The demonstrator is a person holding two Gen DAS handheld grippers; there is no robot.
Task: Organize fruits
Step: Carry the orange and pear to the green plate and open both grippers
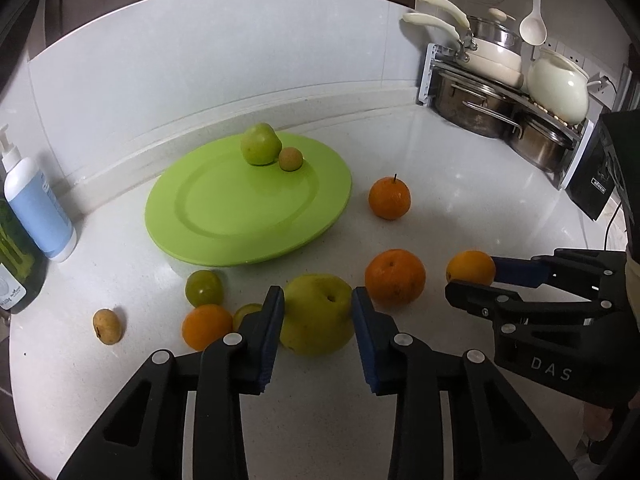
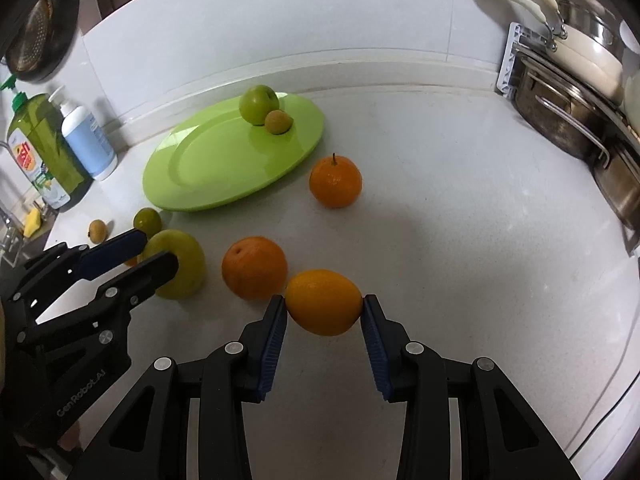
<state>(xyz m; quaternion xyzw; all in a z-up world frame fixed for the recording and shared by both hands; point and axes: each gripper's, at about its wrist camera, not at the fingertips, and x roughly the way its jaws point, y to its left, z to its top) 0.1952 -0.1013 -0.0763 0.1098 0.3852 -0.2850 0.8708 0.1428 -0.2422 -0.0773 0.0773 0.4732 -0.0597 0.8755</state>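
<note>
A green plate [image 1: 224,208] [image 2: 208,168] holds a green apple [image 1: 260,144] [image 2: 258,104] and a small brown fruit [image 1: 290,159] [image 2: 278,121]. My left gripper [image 1: 318,312] [image 2: 154,258] is shut on a large yellow-green pear [image 1: 316,312] [image 2: 184,264] on the counter. My right gripper [image 2: 324,306] [image 1: 472,280] is shut on a yellow-orange citrus [image 2: 324,302] [image 1: 470,267]. Two oranges [image 1: 394,282] [image 1: 389,198] lie loose. To the left lie a small orange [image 1: 206,326], two green fruits [image 1: 203,288] and a brown fruit [image 1: 106,326].
A blue-white pump bottle [image 1: 38,200] and a green detergent bottle [image 2: 42,152] stand at the left by the wall. A rack with steel pots and cream pans [image 1: 492,92] fills the back right corner. A black appliance [image 1: 600,164] stands at the right.
</note>
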